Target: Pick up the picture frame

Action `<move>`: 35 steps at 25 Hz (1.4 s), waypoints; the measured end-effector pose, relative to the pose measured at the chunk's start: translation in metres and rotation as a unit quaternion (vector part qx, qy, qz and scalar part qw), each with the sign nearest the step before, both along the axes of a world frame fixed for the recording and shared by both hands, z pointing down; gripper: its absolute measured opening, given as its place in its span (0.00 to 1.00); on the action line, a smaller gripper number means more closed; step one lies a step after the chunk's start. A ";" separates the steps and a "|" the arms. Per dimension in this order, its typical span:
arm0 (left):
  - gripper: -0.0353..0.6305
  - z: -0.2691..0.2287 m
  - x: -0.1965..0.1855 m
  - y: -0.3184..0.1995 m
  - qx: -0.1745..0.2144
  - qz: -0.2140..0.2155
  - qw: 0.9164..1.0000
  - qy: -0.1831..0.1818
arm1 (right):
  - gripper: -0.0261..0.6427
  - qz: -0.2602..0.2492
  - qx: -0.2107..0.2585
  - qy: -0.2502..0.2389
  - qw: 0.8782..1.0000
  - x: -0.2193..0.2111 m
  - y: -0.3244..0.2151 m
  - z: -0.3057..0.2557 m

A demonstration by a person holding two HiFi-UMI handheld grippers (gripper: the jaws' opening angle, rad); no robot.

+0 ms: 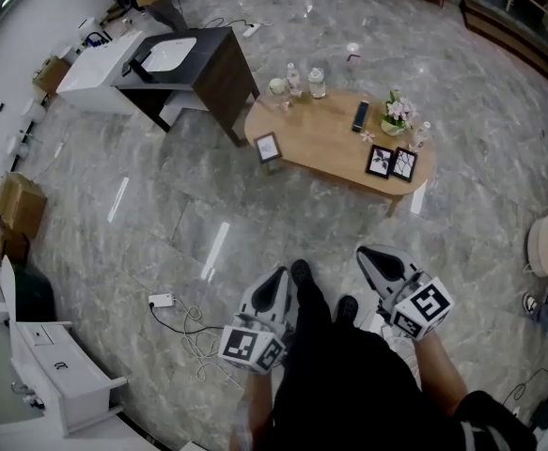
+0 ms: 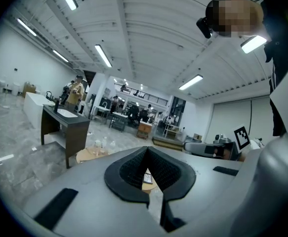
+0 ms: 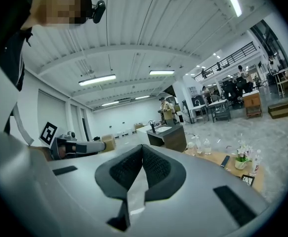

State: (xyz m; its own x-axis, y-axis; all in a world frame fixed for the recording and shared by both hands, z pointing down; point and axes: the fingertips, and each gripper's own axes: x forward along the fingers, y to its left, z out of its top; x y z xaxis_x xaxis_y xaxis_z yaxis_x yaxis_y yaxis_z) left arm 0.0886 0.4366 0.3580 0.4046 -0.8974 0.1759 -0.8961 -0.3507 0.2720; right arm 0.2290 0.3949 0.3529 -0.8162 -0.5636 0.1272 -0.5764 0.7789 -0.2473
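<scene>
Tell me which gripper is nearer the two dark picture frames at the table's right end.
Right. In the head view the right gripper is almost straight below the picture frames; the left gripper is farther off, down to their left.

No words, numbers or brand names can be read anywhere. The only signs are black-and-white square markers (image 1: 252,346), without letters, on the cube of the left gripper (image 1: 278,280) and the cube of the right gripper (image 1: 372,256)
</scene>
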 end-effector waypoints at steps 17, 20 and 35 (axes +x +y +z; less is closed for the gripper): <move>0.07 -0.018 -0.109 -0.170 0.036 0.030 0.999 0.028 | 0.06 0.046 0.035 0.013 0.998 -0.095 -0.158 -0.037; 0.07 -0.013 -0.129 -0.189 0.031 0.033 0.999 0.025 | 0.06 0.054 0.028 0.011 0.998 -0.112 -0.172 -0.032; 0.07 0.011 -0.159 -0.280 0.002 0.005 1.000 0.028 | 0.06 0.029 0.007 0.013 0.999 -0.144 -0.274 -0.013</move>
State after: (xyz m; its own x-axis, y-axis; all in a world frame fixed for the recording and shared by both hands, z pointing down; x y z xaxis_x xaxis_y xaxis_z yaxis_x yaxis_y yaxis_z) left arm -0.0704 0.1563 0.3688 0.4221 -0.8940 0.1501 -0.8764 -0.3601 0.3199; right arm 0.0853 0.1207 0.3400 -0.7790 -0.6114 0.1389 -0.6262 0.7477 -0.2210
